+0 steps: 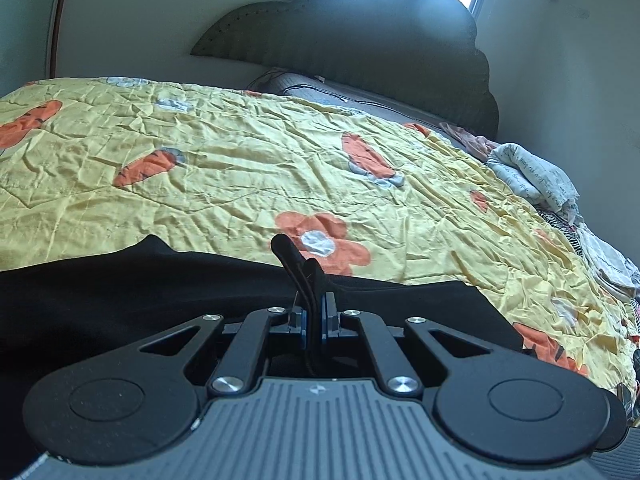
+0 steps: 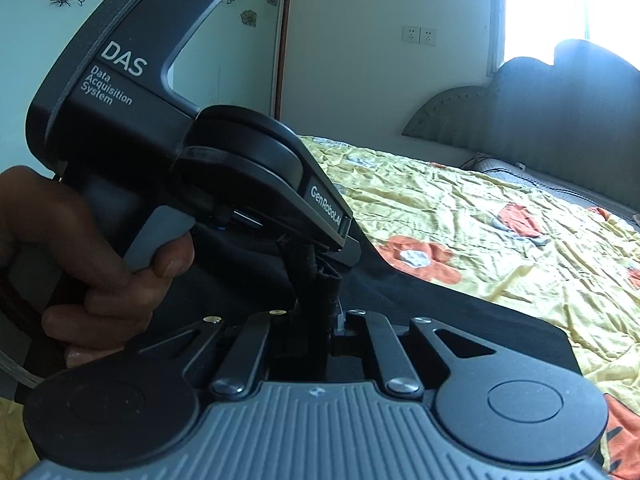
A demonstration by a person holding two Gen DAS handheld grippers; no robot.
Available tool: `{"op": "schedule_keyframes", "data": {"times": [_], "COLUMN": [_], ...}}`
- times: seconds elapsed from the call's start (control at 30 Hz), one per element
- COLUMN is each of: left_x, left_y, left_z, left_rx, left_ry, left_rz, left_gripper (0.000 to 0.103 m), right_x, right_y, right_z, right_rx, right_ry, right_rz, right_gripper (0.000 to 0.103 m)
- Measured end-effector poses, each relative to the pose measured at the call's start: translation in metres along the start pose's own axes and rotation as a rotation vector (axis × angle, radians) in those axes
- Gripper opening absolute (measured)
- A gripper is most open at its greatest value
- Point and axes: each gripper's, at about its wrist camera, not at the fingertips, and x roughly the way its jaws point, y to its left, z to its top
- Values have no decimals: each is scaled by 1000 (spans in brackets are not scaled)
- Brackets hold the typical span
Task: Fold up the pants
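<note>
Left tongs (image 1: 314, 314): jaws clamped on a raised fold of the black pants (image 1: 120, 300), which lie just below and to both sides. Right tongs (image 2: 320, 320): jaws clamped on a bunched pants edge; left tongs' body and hand (image 2: 100, 280) close beside. Beyond the pants' far edge: yellow flowered quilt (image 1: 240, 168), broad and flat. Far end: dark headboard (image 1: 360, 40). Right margin: heaped clothes (image 1: 540, 176).
</note>
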Motion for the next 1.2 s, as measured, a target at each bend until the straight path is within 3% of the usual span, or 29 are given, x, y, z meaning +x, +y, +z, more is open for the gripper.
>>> {"op": "schedule_keyframes", "data": {"times": [1.2], "left_x": [-5], "left_y": [28], "left_z": [-8], "left_rx": [-14], "left_ry": [28], "left_rz": [53], "left_gripper": [5], "right_x": [18], "right_y": [-7], "right_z": [4], "right_rx": [-26], "right_ry": [36], "right_rz": [52], "right_gripper": [8]}}
